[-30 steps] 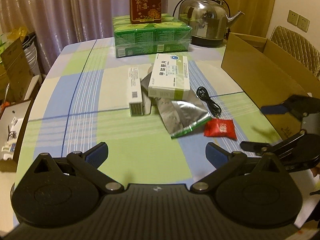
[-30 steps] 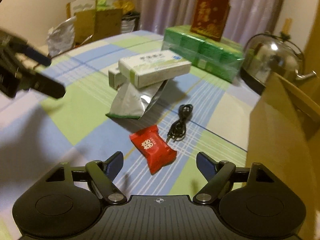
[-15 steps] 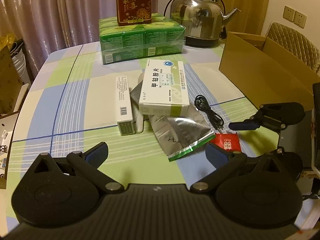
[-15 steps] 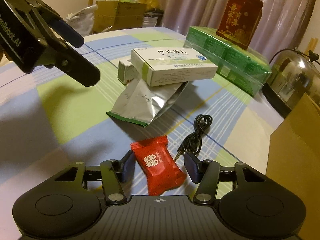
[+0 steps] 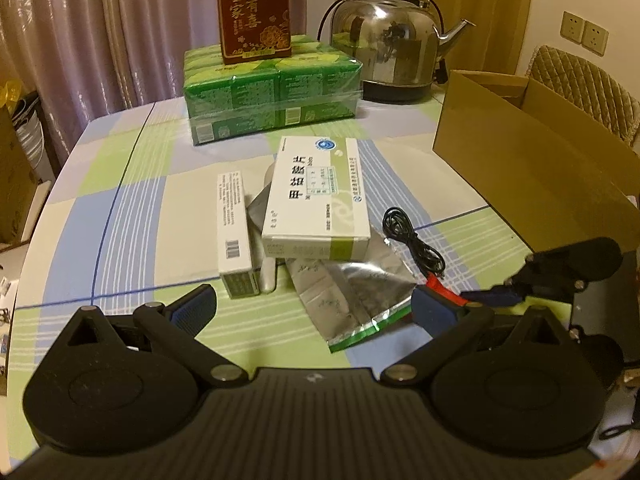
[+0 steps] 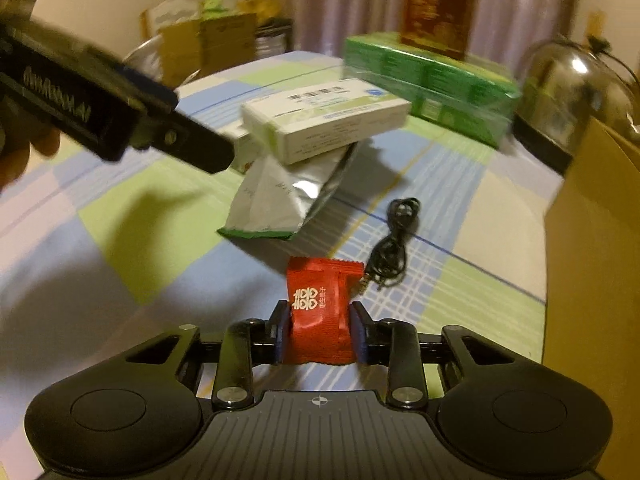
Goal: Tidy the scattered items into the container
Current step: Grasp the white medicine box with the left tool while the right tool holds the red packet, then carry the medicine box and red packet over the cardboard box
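My right gripper [image 6: 319,334] is shut on a red candy packet [image 6: 319,312] and holds it just above the tablecloth; a sliver of the packet [image 5: 442,289] shows in the left wrist view between the right gripper's blue pads. My left gripper [image 5: 314,305] is open and empty, low over the near table. In front of it lie a large white medicine box [image 5: 318,196] on a silver foil pouch [image 5: 352,288], a narrow white box [image 5: 234,228] and a coiled black cable [image 5: 412,236]. The open cardboard box [image 5: 532,152] stands at the right.
A green shrink-wrapped pack [image 5: 272,96] with a red carton [image 5: 254,8] on top and a steel kettle [image 5: 394,48] stand at the table's far side. A chair [image 5: 580,84] is behind the cardboard box. Boxes and bags stand on the floor at the left.
My right gripper has closed on the red candy packet and lifted it slightly. My left gripper has moved forward toward the boxes and stays open.
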`<state>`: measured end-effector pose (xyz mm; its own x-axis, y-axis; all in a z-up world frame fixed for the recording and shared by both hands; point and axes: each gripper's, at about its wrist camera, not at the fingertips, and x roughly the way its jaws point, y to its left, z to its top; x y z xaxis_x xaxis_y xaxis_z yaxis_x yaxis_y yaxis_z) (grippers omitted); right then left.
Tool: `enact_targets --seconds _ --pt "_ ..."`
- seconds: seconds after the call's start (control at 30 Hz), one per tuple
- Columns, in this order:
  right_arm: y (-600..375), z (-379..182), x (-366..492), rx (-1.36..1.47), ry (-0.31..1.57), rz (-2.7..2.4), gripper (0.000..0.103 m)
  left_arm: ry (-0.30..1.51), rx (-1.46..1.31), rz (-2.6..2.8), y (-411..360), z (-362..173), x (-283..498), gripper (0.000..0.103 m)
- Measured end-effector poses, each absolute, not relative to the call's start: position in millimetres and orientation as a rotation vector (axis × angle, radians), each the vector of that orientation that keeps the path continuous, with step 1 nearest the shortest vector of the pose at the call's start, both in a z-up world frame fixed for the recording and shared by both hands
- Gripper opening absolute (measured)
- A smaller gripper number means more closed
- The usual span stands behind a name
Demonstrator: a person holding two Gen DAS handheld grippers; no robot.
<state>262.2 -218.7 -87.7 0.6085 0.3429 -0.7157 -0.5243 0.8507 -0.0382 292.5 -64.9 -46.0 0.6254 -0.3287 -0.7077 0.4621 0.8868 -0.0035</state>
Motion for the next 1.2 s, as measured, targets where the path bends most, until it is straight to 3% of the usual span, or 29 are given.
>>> enact_targets --seconds 0.47,0.93,1.2 --pt "-237 -64 257 -0.133 0.690 0.334 0.027 0.707 0.242 -0.469 -100 -49 333 0.100" --pt "-238 -63 259 -0.110 0.690 0.314 0.027 0.759 0.259 -0.440 -123 -63 372 0.068" --pt "-239 -62 250 -0.103 0.702 0.306 0.027 0.765 0.241 -0.446 -114 -56 355 0.067"
